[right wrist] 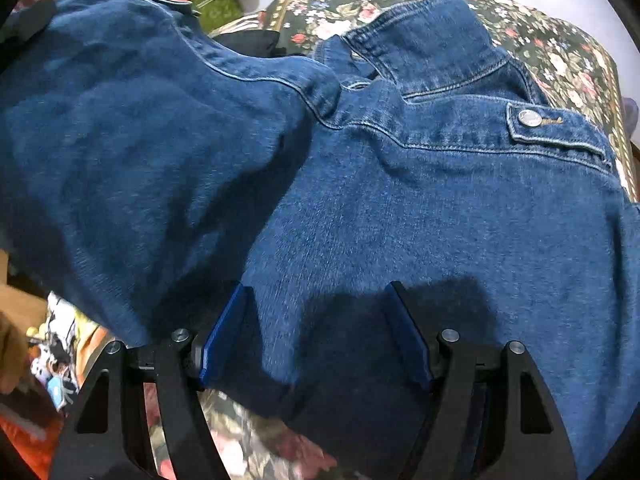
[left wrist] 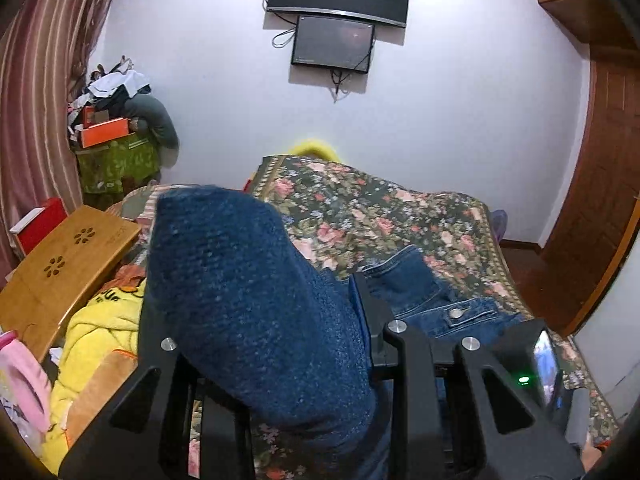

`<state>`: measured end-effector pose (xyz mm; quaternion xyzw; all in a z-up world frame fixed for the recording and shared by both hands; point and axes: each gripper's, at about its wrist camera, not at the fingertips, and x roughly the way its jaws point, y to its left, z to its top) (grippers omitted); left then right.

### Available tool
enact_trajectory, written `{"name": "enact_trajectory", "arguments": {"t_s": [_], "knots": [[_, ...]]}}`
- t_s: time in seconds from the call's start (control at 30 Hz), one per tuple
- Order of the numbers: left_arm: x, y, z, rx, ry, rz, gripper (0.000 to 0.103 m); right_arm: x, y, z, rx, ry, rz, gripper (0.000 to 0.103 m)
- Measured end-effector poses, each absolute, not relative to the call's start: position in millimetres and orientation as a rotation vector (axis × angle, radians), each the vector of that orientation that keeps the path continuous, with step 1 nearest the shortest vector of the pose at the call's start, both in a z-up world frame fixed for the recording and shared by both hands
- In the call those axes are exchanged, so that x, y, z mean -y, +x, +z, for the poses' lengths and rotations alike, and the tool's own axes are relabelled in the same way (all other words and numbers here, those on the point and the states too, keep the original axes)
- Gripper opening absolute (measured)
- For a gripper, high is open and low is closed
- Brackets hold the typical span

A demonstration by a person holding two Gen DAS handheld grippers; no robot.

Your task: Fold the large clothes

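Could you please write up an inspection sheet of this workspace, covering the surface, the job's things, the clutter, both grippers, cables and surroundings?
Surface: bed under a floral bedspread, partly covered.
Job's things: denim jacket lies on the bedspread, collar and buttoned pocket flap showing; one denim sleeve is lifted.
Clutter: wooden lap table, yellow garment, red box, pile of clothes and orange boxes in the corner.
Grippers: left gripper is closed on the sleeve; right gripper is open, over the jacket's body.
Cables: loose leads hang from two wall screens.
Surroundings: striped curtain, white wall, wooden door.
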<state>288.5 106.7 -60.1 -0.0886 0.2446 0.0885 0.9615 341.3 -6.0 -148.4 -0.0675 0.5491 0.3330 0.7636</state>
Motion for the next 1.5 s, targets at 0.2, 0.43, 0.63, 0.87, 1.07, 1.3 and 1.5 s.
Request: {"name": "enact_trajectory", "arguments": {"t_s": [0.2, 0.43, 0.63, 0.87, 1.07, 1.3, 1.5], "knots": [[-55, 301, -46, -0.490, -0.161, 0.044, 0.026, 92, 327, -108, -1.052, -0.109, 0.605, 0.068], [40, 323, -61, -0.555, -0.099, -0.114, 0.019, 190, 309, -89, -0.976, -0.055, 0.406, 0.068], [103, 326, -122, -0.783, -0.013, -0.275, 0.017, 243, 290, -87, -0.985, 0.001, 0.333, 0.068], [129, 309, -138, -0.860, 0.178, -0.261, 0.020, 255, 272, -78, -0.969, 0.034, 0.340, 0.068], [113, 288, -121, -0.873, 0.111, -0.324, 0.067, 246, 258, -56, -0.908, 0.005, 0.368, 0.068], [77, 260, -100, -0.781, 0.161, -0.248, 0.084, 218, 255, -37, -0.856, -0.022, 0.428, 0.069], [15, 265, -97, -0.758, 0.141, -0.084, 0.092, 179, 267, -48, -0.865, -0.049, 0.475, 0.072]]}}
